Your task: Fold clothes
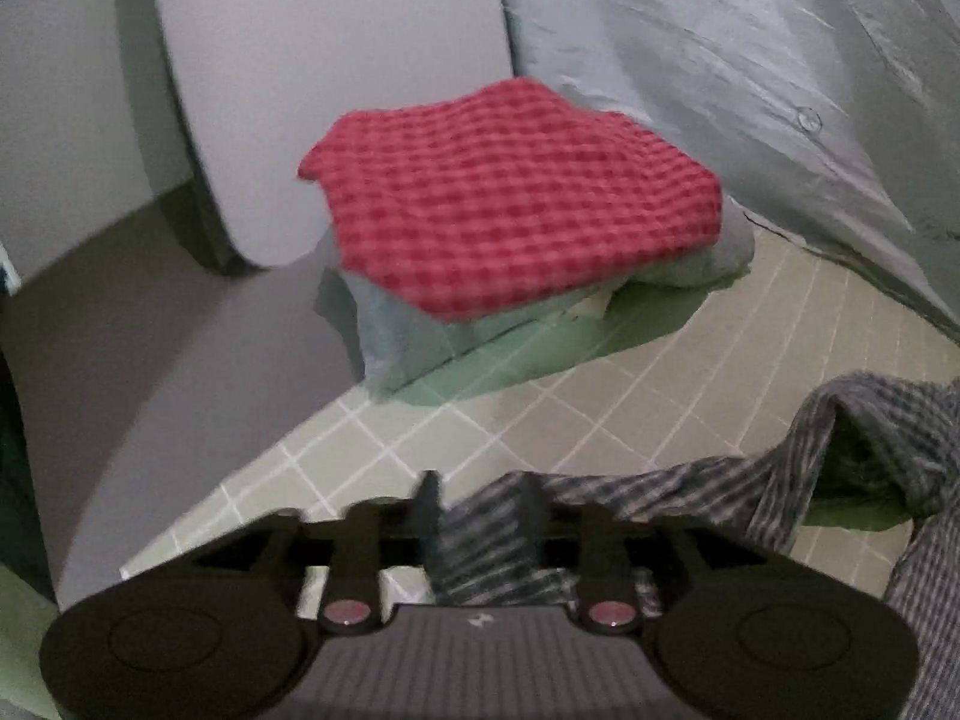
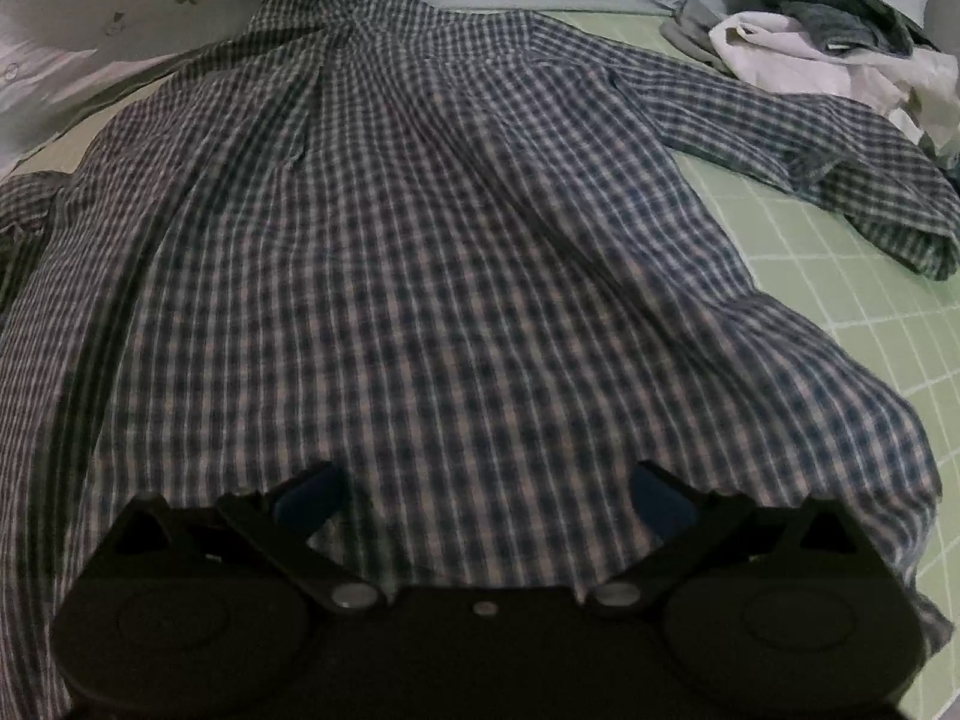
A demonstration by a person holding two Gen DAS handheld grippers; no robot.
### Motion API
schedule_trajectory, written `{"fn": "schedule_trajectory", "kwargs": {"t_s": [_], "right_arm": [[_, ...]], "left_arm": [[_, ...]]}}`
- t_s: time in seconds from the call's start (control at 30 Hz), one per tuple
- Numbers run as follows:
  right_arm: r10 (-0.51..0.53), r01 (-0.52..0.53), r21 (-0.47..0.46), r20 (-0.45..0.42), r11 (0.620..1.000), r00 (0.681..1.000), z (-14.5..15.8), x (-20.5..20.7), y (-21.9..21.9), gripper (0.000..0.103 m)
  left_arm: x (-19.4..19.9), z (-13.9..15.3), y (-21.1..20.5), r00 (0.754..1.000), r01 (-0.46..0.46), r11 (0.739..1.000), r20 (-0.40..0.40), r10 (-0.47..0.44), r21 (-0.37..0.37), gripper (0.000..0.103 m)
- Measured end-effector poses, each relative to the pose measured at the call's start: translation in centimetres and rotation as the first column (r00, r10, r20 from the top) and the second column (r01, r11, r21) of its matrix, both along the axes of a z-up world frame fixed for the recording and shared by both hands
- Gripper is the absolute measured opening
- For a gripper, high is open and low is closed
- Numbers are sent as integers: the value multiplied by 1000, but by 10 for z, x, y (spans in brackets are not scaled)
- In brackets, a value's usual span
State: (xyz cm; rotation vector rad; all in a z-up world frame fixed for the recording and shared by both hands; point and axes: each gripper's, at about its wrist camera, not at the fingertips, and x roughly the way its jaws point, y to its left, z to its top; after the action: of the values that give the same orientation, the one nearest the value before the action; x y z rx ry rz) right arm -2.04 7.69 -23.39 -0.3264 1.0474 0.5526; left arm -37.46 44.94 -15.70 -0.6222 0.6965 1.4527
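Green gridded bedsheet [image 1: 540,420] carries a folded stack [image 1: 510,204] beyond the left gripper [image 1: 480,498], whose half-parted jaws straddle a shirt [image 1: 690,492] fold; whether they pinch it is unclear, so it could slip. Right gripper [image 2: 486,498] hangs released over the spread shirt [image 2: 420,240], risking a bunched, crooked fold.

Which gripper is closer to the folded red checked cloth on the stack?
Left. The left gripper faces the red checked cloth across the mat; the right gripper hangs over the plaid shirt.
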Motion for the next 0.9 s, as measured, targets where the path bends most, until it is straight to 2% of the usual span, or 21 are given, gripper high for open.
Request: {"fn": "schedule_trajectory", "kwargs": {"t_s": [0.07,0.13,0.17,0.2,0.27,0.37,0.43,0.47,0.5,0.53,0.57,0.6,0.63,0.7,0.77,0.83,0.9], "right_arm": [[9,-9,7,10,1000,1000,-1,1,4,103],[18,-19,14,22,1000,1000,-1,2,7,103],[21,-22,17,26,1000,999,-1,2,9,103],[24,-25,20,30,999,999,-1,2,10,103],[32,-33,30,42,999,999,-2,3,10,103],[40,-42,36,51,998,998,-2,4,12,103],[45,-47,38,53,998,998,-2,5,13,103],[46,-48,40,55,998,997,-2,5,13,103],[47,-49,42,58,998,997,-2,4,13,103],[47,-50,45,63,998,997,-2,4,13,103],[47,-50,49,67,998,997,-2,3,12,103],[47,-50,52,72,997,996,-2,2,12,103],[47,-51,54,75,997,996,-2,1,12,103],[47,-51,58,81,997,996,-3,0,12,103],[48,-53,60,83,997,995,-3,1,12,103],[50,-55,63,88,996,995,-3,1,12,103],[52,-58,66,92,996,994,-3,1,12,103]], "left_arm": [[6,3,-2,999,29,1000,38,-29,11,65],[15,4,-3,995,78,996,61,-80,36,67],[23,5,-5,990,117,992,70,-120,51,71],[33,5,-5,983,164,984,78,-169,65,77],[53,0,-3,957,274,959,78,-280,76,83],[88,-11,0,922,384,919,-1,-386,91,83],[105,-16,4,917,399,911,-25,-399,103,78],[110,-18,5,918,396,912,-18,-396,105,66],[116,-20,7,919,392,913,-11,-393,108,50],[120,-21,7,914,402,910,2,-405,104,40],[124,-23,7,903,426,900,21,-429,94,11],[127,-25,6,891,449,890,40,-453,85,2],[130,-26,2,869,489,869,42,-493,79,1],[136,-30,-13,806,591,804,7,-592,66,1],[140,-37,-31,754,657,754,-28,-656,25,1],[140,-47,-42,719,694,719,-4,-695,-40,2],[137,-58,-51,711,701,706,7,-704,-100,8]]}}
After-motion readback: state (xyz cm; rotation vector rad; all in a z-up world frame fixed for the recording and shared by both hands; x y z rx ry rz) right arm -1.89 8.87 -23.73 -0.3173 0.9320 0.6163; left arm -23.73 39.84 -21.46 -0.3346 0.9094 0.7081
